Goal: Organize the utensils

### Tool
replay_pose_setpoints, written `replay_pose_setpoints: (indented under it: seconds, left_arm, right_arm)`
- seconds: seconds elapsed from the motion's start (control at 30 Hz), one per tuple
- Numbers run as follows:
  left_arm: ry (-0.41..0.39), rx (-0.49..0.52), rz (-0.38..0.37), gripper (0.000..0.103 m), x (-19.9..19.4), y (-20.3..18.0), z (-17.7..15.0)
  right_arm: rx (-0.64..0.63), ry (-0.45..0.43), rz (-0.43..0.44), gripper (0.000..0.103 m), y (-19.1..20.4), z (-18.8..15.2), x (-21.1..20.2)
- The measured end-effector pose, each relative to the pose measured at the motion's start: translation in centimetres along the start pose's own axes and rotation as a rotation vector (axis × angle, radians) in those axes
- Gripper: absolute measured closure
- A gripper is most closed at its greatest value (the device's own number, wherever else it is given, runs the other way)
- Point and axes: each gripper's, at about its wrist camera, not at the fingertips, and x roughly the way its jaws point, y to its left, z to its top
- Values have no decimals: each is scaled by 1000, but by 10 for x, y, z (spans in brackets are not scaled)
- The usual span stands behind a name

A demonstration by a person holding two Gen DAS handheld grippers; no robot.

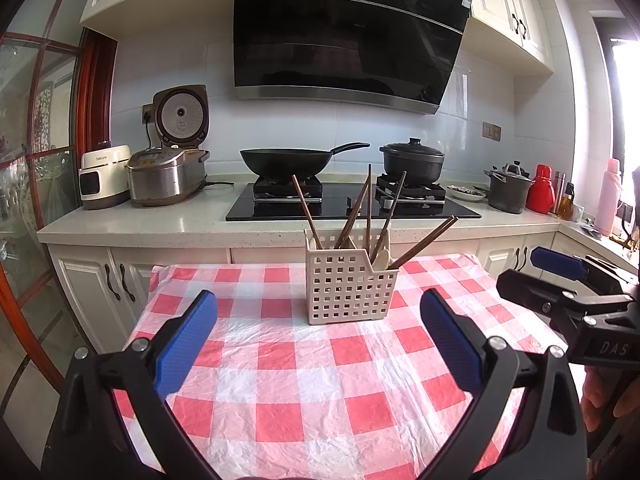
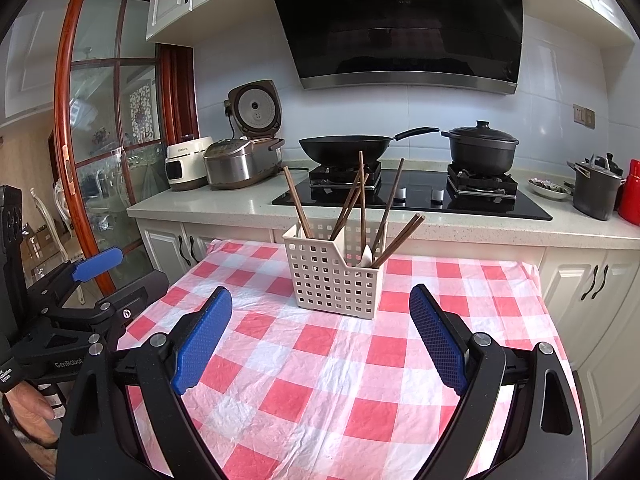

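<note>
A cream perforated utensil basket (image 1: 346,286) (image 2: 334,276) stands on the red-and-white checked tablecloth (image 1: 320,380) (image 2: 340,380). Several brown chopsticks (image 1: 426,242) (image 2: 394,242) lean out of it, and a pale spoon (image 1: 382,258) shows at its right end. My left gripper (image 1: 318,336) is open with nothing between its blue pads, a little short of the basket. In its own view my right gripper (image 2: 320,336) is also open and holds nothing, short of the basket too. Each gripper appears at the edge of the other's view: the right gripper (image 1: 560,276) and the left gripper (image 2: 98,266).
Behind the table runs a kitchen counter (image 1: 160,220) with a black hob, a wok (image 1: 288,160), a lidded black pot (image 1: 412,160), rice cookers (image 1: 168,176) at the left, and a grey pot and red flask (image 1: 540,190) at the right. A glass door stands far left.
</note>
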Motion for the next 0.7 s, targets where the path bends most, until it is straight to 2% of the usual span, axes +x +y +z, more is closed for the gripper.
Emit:
replay_pose_setpoints:
  seconds: [0.27, 0.37, 0.6, 0.7]
  left_arm:
    - [19, -61, -48, 5, 5, 10, 1]
    - [23, -39, -15, 5, 7, 9, -1]
    - [58, -39, -6, 5, 16, 13, -5]
    - [68, -15, 37, 5, 23, 14, -11]
  right_arm:
    - [4, 4, 0, 19, -2, 0, 0]
    - [4, 10, -4, 19, -3, -1, 1]
    - [5, 20, -10, 19, -9, -4, 4]
    - [9, 38, -28, 19, -16, -9, 9]
